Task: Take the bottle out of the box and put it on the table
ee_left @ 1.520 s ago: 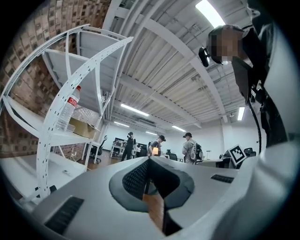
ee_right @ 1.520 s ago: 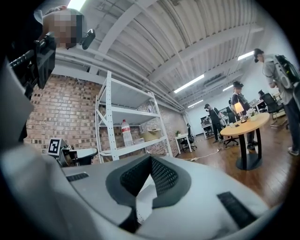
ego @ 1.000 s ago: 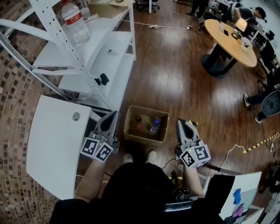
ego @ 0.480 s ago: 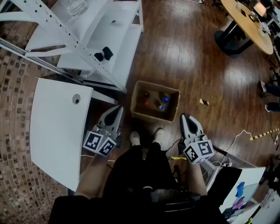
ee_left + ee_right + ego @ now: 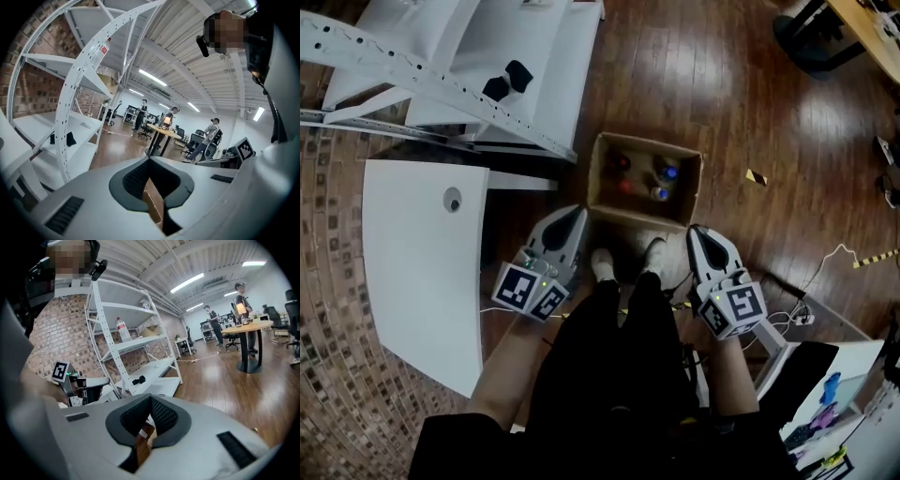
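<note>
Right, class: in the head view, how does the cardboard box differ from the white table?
The cardboard box is brown, the table white. The box holds bottles; the table shows none. The box lies ahead of the person's feet, the table to their left. Both look roughly rectangular.

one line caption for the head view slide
From above: left gripper and right gripper, both shut, flank the person's feet beside a cardboard box of bottles on the floor, white table at left.
</note>
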A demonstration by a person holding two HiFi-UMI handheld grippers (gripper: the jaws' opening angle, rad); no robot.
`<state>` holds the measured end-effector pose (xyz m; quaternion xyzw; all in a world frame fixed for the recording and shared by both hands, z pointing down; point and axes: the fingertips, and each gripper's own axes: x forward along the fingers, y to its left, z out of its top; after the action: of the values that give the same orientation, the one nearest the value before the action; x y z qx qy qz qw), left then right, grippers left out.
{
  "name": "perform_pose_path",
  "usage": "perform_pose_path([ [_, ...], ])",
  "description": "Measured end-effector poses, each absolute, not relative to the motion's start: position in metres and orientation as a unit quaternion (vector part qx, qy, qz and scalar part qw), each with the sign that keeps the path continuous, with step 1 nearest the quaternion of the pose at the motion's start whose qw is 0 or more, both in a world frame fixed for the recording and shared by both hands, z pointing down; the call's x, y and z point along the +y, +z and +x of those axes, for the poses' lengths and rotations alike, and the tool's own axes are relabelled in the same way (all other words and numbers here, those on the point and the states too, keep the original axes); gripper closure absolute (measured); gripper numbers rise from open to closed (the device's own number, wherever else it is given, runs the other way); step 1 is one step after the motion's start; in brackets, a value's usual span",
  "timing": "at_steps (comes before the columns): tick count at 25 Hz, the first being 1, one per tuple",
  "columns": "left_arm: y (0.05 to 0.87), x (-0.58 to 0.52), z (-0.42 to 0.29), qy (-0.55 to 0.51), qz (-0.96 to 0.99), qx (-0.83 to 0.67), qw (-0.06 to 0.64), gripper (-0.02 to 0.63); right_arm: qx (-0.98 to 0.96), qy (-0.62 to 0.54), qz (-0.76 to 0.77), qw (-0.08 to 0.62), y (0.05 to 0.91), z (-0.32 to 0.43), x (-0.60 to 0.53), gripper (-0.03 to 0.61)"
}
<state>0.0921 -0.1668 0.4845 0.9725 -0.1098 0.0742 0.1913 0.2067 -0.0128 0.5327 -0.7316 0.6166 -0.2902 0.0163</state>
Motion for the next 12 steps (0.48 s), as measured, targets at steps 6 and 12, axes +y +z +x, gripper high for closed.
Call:
perform_pose_path([
  [6,0.529,-0.173,0.111,0.094,0.976,-0.077,0.182,0.612,0.65,-0.267,-0.711,-0.017,0.546,0.207,-0.048,0.574],
  [12,0.6,-0.17,0.144,0.096,0.98,-0.031,0.174,0.612,0.627,-0.227,-0.745,-0.003,0.583,0.236,-0.053,0.574],
])
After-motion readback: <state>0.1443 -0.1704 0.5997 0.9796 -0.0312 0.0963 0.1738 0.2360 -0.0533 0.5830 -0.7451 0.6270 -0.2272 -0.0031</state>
